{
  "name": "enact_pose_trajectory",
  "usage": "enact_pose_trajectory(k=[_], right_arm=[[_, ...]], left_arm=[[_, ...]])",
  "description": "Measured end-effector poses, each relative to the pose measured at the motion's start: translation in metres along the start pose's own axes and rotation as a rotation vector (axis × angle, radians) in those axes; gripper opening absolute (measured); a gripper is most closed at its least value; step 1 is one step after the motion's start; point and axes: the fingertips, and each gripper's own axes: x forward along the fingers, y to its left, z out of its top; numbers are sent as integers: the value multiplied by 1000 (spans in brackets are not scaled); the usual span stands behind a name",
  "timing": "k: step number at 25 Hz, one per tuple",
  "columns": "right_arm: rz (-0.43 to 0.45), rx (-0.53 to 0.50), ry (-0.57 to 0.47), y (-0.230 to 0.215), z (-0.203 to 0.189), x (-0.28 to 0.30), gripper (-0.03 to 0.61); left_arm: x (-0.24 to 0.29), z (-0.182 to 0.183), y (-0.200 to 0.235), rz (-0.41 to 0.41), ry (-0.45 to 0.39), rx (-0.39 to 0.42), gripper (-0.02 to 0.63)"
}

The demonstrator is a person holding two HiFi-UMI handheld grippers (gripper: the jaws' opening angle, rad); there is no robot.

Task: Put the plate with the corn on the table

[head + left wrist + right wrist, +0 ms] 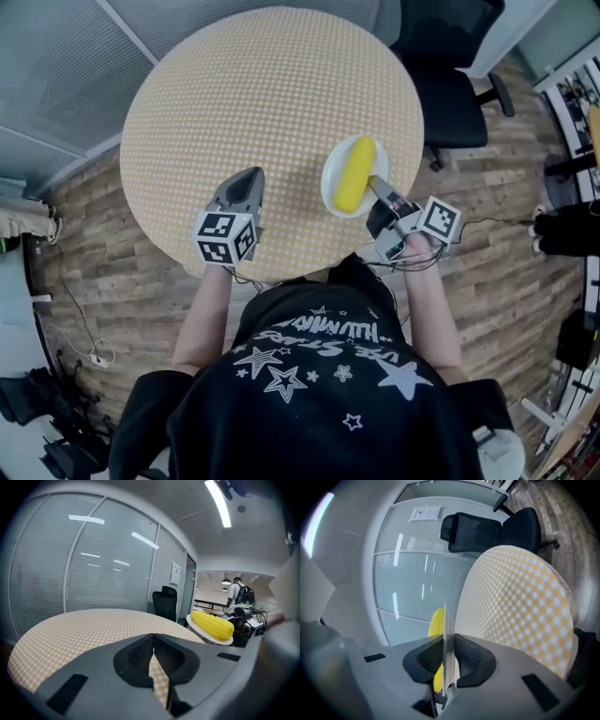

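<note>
Pinching the near right rim of the plate, the right gripper has its jaws closed on the thin white edge. Its own view shows that edge as a narrow strip caught between them. The plate is over the near right part of the round table, above the checked cloth and not far from the table's edge. Whether its underside touches the cloth cannot be told. The left gripper is over the cloth to the left, apart from the plate, with its jaws together on nothing.

The plate looks stiff, light and smooth. A pinch on one side of the rim probably lets the far side droop, and the smooth edge could slide in the jaws. It may chip if set down hard. The rim is the sensible place to hold it, and the grip is already there.

The corn is the loose part: it lies free on the plate and, being round, is likely to roll sideways if the plate tips. Its long axis runs away from the person, with the far end leaning slightly right. The jaws hold the rim just right of the corn's near half. Keeping the plate level seems to matter most.
</note>
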Motion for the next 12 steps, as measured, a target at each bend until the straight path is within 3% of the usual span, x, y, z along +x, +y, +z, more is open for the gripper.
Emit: enact_pose_trajectory(k=[12], right_arm=[[-1,-19,220,-25,72,63,55]], left_arm=[[67,22,-5,151,0,-39,8]])
